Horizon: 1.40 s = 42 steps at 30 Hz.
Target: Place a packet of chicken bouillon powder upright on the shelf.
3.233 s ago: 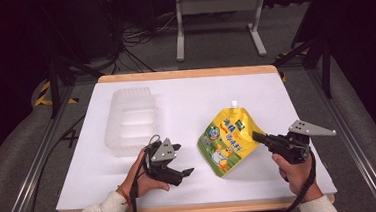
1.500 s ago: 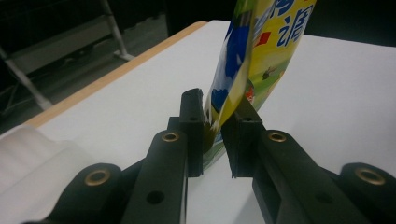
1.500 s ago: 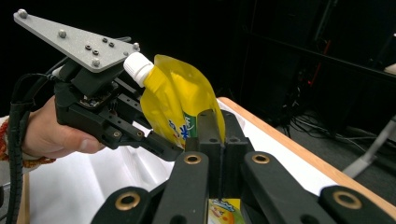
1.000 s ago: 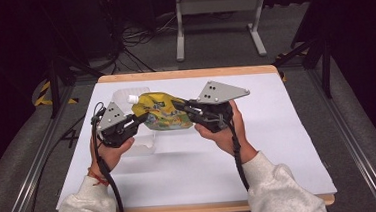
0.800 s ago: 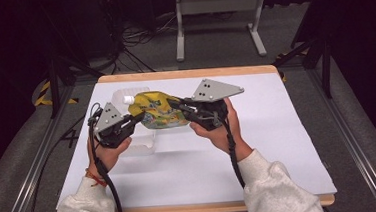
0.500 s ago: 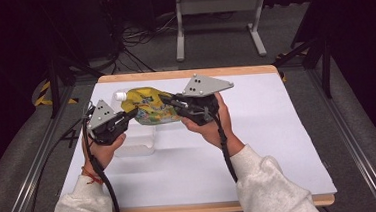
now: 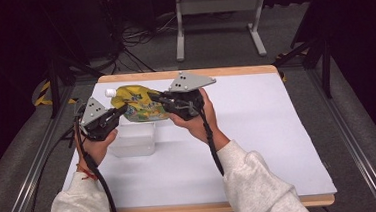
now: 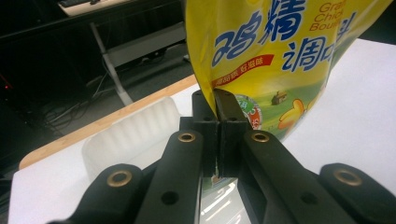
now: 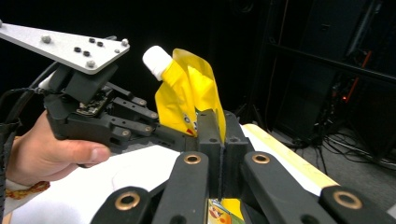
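The white-covered table (image 7: pixel 259 146) carries a clear plastic tray (image 7: pixel 133 137) near its left edge, toward the far-left corner. Above the tray's far end, clear of the table, hangs a yellow spouted pouch (image 7: pixel 138 104), its long axis running roughly along the far edge, the white cap (image 7: pixel 109 93) pointing to the far-left corner. The left hand-held gripper (image 7: pixel 119 112) is clenched on the pouch's near-left edge; in the left gripper view its jaws pinch the film just under the printed characters. The right hand-held gripper (image 7: pixel 156 99) grasps the opposite, right end. The pouch lies between the two, so lowering it into the tray likely needs both hands to descend together.
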Each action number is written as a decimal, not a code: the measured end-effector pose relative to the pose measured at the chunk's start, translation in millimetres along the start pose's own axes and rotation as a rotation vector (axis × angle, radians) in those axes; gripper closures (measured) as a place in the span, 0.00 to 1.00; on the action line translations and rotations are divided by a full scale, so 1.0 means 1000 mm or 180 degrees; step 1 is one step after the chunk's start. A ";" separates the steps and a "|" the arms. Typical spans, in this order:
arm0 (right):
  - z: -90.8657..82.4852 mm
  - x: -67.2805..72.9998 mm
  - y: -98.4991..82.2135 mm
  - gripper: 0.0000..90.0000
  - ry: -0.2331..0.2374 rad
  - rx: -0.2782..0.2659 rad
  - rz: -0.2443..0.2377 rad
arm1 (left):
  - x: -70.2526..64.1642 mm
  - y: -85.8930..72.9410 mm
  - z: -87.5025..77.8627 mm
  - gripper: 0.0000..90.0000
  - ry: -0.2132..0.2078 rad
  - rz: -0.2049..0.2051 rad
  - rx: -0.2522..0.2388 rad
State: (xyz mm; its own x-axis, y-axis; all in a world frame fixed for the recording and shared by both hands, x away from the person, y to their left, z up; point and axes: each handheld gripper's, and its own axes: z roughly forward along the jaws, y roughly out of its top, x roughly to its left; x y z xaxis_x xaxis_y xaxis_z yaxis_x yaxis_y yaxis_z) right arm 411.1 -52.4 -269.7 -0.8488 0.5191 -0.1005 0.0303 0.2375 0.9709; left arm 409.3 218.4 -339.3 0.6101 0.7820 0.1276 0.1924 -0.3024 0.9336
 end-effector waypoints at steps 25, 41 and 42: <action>0.046 -0.003 -0.020 1.00 0.0162 0.0089 0.0208 | 0.033 -0.024 0.002 0.98 0.0110 -0.0268 0.0082; 0.058 -0.008 -0.030 0.99 0.0048 0.0359 0.0368 | 0.039 -0.032 0.002 0.97 0.0037 -0.0390 0.0170; 0.059 -0.010 -0.032 0.99 0.0041 0.0380 0.0377 | 0.039 -0.032 0.003 0.96 0.0025 -0.0409 0.0159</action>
State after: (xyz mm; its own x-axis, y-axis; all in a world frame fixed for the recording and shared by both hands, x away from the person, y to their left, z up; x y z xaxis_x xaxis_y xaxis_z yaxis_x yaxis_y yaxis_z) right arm 449.9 -16.5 -312.7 -0.8423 0.5387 0.0167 0.1924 0.2716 0.9430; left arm 429.5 257.1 -365.5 0.5718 0.8203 0.0109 0.3068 -0.2261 0.9245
